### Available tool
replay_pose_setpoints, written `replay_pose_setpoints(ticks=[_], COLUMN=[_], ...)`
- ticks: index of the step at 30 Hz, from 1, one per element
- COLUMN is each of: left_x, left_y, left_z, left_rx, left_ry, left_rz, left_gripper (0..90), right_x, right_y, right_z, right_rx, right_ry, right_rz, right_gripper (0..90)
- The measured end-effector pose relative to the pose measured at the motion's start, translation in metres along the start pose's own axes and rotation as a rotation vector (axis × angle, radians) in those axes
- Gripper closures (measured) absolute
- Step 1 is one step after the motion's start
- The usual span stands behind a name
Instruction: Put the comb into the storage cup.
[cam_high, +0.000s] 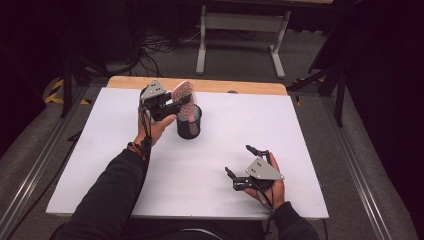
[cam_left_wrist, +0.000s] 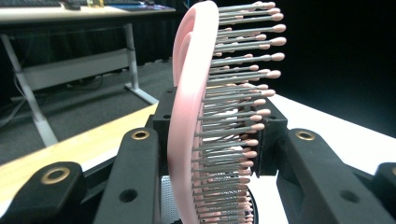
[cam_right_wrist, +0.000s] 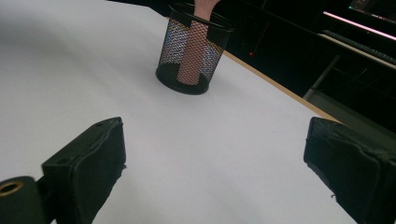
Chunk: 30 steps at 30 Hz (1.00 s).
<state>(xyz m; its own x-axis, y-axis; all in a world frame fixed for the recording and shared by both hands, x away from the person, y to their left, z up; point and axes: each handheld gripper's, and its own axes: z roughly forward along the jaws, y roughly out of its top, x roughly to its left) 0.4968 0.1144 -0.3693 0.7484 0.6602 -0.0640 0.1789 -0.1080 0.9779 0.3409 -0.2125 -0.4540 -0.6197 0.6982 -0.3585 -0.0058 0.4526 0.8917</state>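
Note:
A pink hairbrush (cam_high: 183, 93) stands with its handle (cam_right_wrist: 192, 53) down inside a black mesh cup (cam_high: 189, 121) on the white board. My left gripper (cam_high: 183, 101) is shut on the brush head (cam_left_wrist: 196, 121), one black jaw on each side of it, bristles facing right in the left gripper view. The cup (cam_right_wrist: 192, 51) sits upright in the far middle of the right gripper view. Near the front right of the board my right gripper (cam_high: 240, 161) rests in the person's hand, open, with nothing between its fingers.
The white board (cam_high: 100, 150) lies on a wooden table whose far edge (cam_high: 215, 86) shows behind the cup. Beyond it stands a grey table frame (cam_high: 240, 30) with cables on the floor. A metal rail (cam_high: 30, 175) runs along the left side.

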Motion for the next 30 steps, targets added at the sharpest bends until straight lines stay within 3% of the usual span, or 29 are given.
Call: replay_pose_setpoints(ticks=[7,18,26,30], left_x=[0.005,0.007,0.019,0.025], left_y=[-0.004,-0.005,-0.009,-0.012], left_z=[-0.001,0.001,0.001,0.0], left_rx=[-0.021,-0.015,-0.004,-0.005], left_ry=[0.004,0.055,0.093,0.093], left_rz=[-0.048,-0.03,-0.049,-0.078], left_gripper=[62.6,60.9,58.4,57.4], right_x=[0.001,0.002,0.004,0.005], right_y=[0.0,0.0,0.0,0.0], right_z=[0.001,0.003,0.004,0.004], right_rx=[0.013,0.026,0.045,0.053], right_ry=[-0.008,-0.013,-0.019,-0.02], right_rz=[-0.007,-0.015,-0.033,-0.043], right_gripper=[6.5,6.5,6.8,6.8])
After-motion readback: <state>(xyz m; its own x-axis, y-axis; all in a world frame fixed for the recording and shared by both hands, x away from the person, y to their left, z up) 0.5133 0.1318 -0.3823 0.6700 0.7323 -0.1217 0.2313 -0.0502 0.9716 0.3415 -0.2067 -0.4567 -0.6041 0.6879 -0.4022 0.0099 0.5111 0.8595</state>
